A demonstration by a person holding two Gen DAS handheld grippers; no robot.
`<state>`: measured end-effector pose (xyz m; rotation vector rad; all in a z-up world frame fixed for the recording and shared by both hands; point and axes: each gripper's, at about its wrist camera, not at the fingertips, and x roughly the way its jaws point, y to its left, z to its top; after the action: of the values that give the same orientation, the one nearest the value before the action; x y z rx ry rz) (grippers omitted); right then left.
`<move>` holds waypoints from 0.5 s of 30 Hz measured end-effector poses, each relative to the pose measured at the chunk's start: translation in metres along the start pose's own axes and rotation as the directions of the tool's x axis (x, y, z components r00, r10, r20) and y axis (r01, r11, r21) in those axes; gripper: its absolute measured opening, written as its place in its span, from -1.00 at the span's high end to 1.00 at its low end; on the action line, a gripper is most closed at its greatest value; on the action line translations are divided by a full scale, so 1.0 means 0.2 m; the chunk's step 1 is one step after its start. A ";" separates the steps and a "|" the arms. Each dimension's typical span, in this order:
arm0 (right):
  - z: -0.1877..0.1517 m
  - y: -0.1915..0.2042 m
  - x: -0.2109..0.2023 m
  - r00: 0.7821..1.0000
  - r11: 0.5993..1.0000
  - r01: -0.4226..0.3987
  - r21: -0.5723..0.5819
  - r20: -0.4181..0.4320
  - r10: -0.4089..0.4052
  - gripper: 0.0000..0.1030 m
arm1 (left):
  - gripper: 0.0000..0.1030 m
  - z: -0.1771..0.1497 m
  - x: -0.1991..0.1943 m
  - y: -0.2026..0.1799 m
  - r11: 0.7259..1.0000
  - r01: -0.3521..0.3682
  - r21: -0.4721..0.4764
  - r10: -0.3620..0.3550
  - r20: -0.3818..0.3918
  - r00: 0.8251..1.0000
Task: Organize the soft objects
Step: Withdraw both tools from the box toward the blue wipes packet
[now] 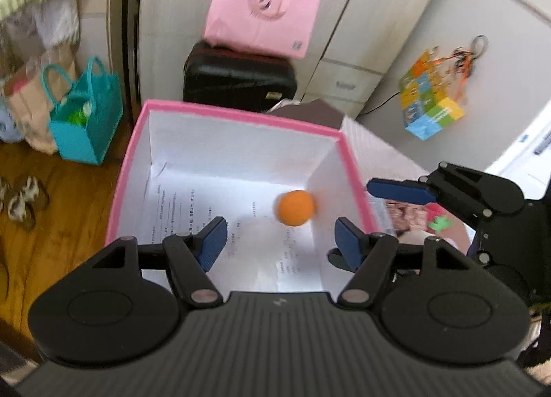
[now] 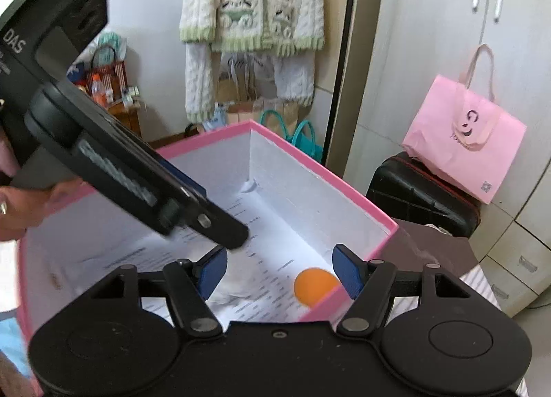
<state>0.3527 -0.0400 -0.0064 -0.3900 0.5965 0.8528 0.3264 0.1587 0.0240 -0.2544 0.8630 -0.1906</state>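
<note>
An orange ball (image 1: 296, 207) (image 2: 315, 288), slightly blurred, is inside a pink-rimmed white box (image 1: 241, 114) (image 2: 310, 169), near its right wall and over a printed sheet (image 1: 193, 211) on the box floor. My left gripper (image 1: 280, 242) hovers over the box's near side, open, with nothing between its blue pads. My right gripper (image 2: 279, 269) is open too, above the box's right corner, with the ball just below and beyond its right pad (image 2: 347, 273). A hand (image 2: 20, 204) holds the left gripper's body.
Behind the box a pink bag (image 1: 261, 11) rests on a black suitcase (image 1: 237, 76) against white cabinets. A teal bag (image 1: 86, 121) and sandals (image 1: 24, 200) are on the wooden floor to the left. A colourful cube (image 1: 430, 101) hangs on the wall. A knit sweater (image 2: 251, 1) hangs behind.
</note>
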 end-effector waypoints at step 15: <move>-0.16 0.17 -0.61 0.998 0.993 0.026 0.117 0.057 -0.033 -0.42 | -0.36 -0.31 -0.55 -0.35 0.964 0.022 0.267 -0.044 0.074 0.996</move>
<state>0.2523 -0.1090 0.0427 -0.2662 0.5814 0.7947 0.2040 0.1125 0.0860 -0.0247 0.7455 -0.3227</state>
